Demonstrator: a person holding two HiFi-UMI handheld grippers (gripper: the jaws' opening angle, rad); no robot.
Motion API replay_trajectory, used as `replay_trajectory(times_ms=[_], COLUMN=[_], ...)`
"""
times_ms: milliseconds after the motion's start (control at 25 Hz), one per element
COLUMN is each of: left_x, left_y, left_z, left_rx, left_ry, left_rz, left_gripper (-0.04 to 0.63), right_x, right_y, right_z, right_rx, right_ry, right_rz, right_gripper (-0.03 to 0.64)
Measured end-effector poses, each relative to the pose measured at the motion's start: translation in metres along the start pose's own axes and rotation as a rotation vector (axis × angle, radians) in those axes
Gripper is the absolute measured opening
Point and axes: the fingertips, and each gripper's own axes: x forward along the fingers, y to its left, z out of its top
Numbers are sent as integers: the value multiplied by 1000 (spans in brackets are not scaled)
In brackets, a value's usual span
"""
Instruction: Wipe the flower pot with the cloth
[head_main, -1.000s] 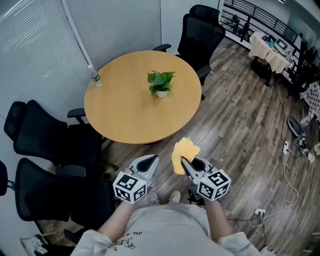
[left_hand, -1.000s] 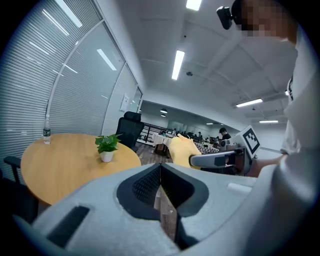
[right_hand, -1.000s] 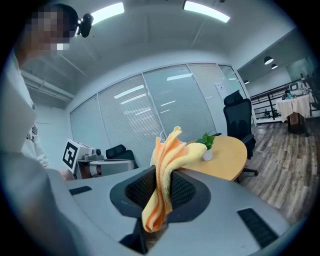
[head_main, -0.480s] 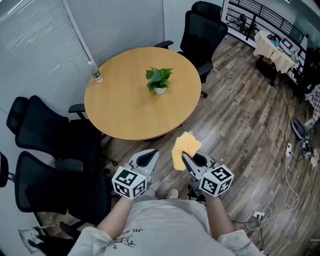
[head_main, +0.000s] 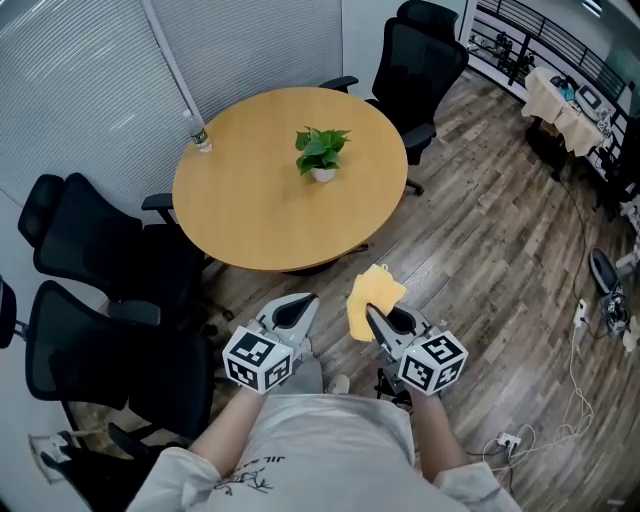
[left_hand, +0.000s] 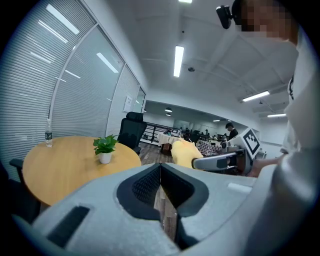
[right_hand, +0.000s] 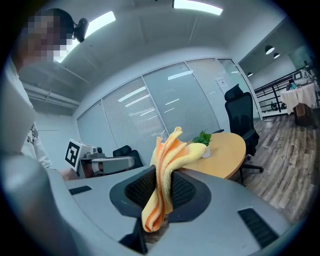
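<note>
The right gripper has its jaws squeezed on the yellow cloth (it sticks up above them). The left gripper is closed tight with nothing in it. The flower pot stands on the round table, far ahead of both.

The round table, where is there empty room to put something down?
Almost all of the table is bare: the wide near half in front of the potted plant, and the strip between it and the bottle at the left edge. Crowded spot: the black chairs on its left.
</note>
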Motion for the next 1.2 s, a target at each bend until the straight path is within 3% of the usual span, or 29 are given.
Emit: replay_trajectory(times_ms=[520,920,1200], left_x=[11,43,84], left_y=[24,80,132], left_z=[-6,2,27], left_rx=[-19,-64,-57], left_ry=[9,6,0], left_rz=[29,24,-17], left_gripper=[11,11,11], right_x=[20,71,119], right_y=[-17,-46,-76], right_z=[4,18,46], right_rx=[16,21,27], right_ry=[5,37,21], right_rz=[27,1,-41], right_gripper=[63,63,63])
